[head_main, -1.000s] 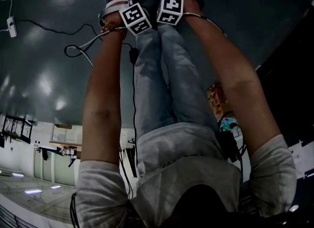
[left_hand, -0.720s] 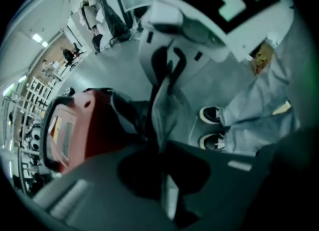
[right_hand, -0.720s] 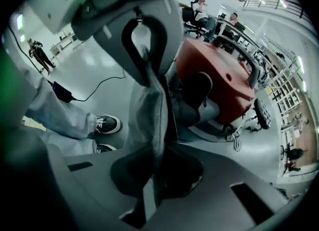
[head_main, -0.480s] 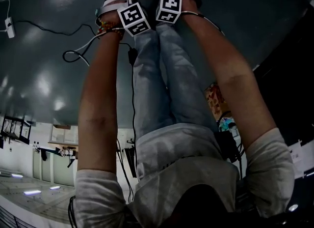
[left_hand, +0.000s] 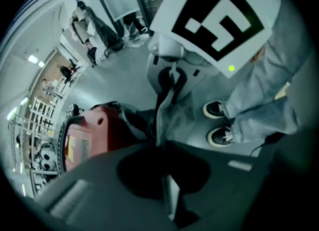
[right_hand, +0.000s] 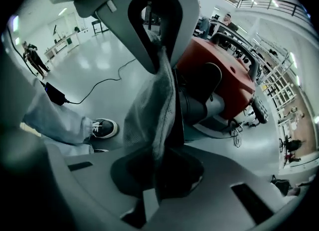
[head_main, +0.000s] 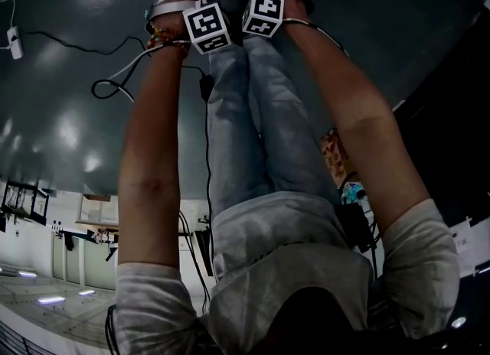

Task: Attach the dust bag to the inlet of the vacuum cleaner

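One left gripper point(left_hand: 162, 146), one right gripper point(right_hand: 157, 149), two marker cubes point(head_main: 205, 28), one grey dust bag point(right_hand: 149, 110), one red vacuum cleaner point(right_hand: 219, 65), two black-and-white shoes point(left_hand: 215, 109), two bare forearms point(head_main: 157, 139), two denim-clad legs point(head_main: 237, 131), one dark power brick point(right_hand: 55, 93).

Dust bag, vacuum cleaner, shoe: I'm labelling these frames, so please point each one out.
dust bag point(right_hand: 149, 115), right gripper view, middle of the grey fabric.
vacuum cleaner point(right_hand: 227, 70), right gripper view, red body.
shoe point(right_hand: 102, 128), right gripper view, dark upper.
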